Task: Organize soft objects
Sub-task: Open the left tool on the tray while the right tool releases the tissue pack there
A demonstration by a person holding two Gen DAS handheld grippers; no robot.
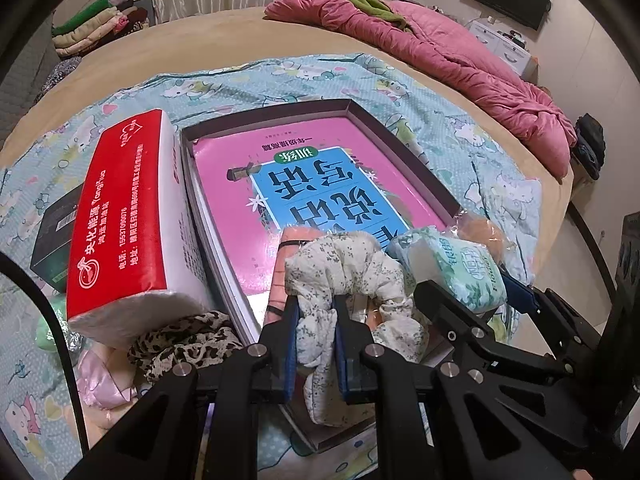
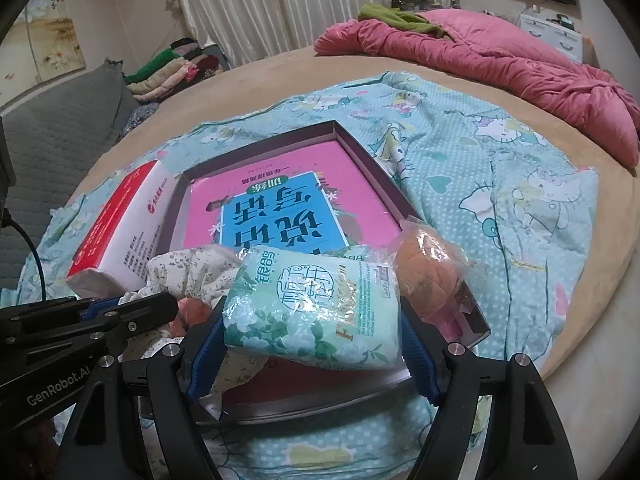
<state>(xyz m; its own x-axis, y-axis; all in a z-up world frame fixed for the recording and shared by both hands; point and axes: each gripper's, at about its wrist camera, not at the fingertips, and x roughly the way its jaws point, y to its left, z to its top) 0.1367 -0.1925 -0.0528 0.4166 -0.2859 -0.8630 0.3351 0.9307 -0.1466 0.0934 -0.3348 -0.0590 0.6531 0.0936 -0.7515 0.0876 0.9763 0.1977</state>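
Note:
My left gripper [image 1: 316, 314] is shut on a white floral scrunchie [image 1: 344, 264], which hangs over the near end of a shallow dark box [image 1: 348, 106]. A pink and blue book [image 1: 320, 184] lies in that box. My right gripper [image 2: 312, 340] is shut on a green tissue pack [image 2: 316, 312], its blue pads pressed on both ends, just above the box's near edge [image 2: 332, 126]. A bun in clear wrap [image 2: 428, 264] sits in the box's near right corner. In the left wrist view the tissue pack [image 1: 452, 268] hangs right of the scrunchie.
A red and white tissue pack [image 1: 120, 216] leans on the box's left side, beside a black carton [image 1: 52, 236]. A leopard scrunchie [image 1: 180, 340] and pink satin cloth [image 1: 96, 376] lie near left. A pink quilt [image 1: 440, 40] and folded clothes [image 1: 92, 20] are far back.

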